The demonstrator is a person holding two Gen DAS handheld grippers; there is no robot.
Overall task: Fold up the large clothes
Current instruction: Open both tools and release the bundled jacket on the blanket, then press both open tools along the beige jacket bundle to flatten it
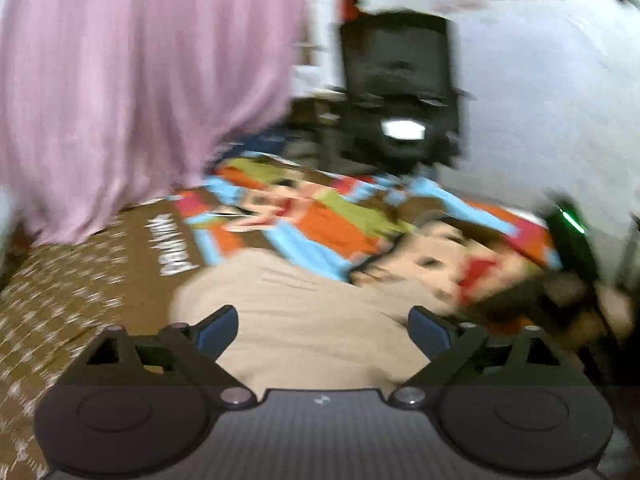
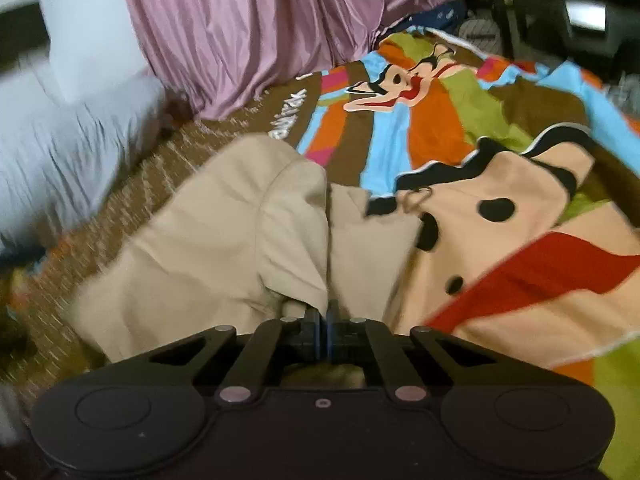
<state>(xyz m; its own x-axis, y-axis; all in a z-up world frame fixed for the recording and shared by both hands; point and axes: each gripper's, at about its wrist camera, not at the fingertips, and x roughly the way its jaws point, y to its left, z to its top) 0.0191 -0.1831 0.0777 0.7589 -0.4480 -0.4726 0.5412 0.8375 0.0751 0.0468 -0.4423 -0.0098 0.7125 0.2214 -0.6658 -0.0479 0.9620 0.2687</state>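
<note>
In the left wrist view, the beige cotton garment [image 1: 304, 320] lies as a soft, smooth mound on the bed, directly ahead of the left gripper [image 1: 323, 330]. That gripper's blue-padded fingers [image 1: 218, 330] stand spread wide, with nothing between them but the cloth lying below. The picture is blurred. Under the garment stretches a brightly printed bedsheet [image 1: 320, 220] with cartoon figures and orange, blue, green and brown stripes; its near left part is brown with small white marks. A pink pleated curtain [image 1: 132, 92] hangs at far left, a black mesh office chair [image 1: 400, 92] stands beyond the bed's far edge, and a pale wall [image 1: 540, 80] fills the right.

In the right wrist view, the same beige garment [image 2: 224, 248] lies crumpled on the left half of the bedsheet [image 2: 460, 120], with a raised fold running from its far edge toward the right gripper [image 2: 325, 326]. That gripper's jaws are pressed together, pinching the near edge of the fold. A large cartoon face in peach, black and red covers the sheet at right. The pink curtain [image 2: 248, 32] drapes down to the bed at the far side, a pale grey pillow [image 2: 68, 152] lies at left, and the chair [image 2: 568, 12] shows at far right.
</note>
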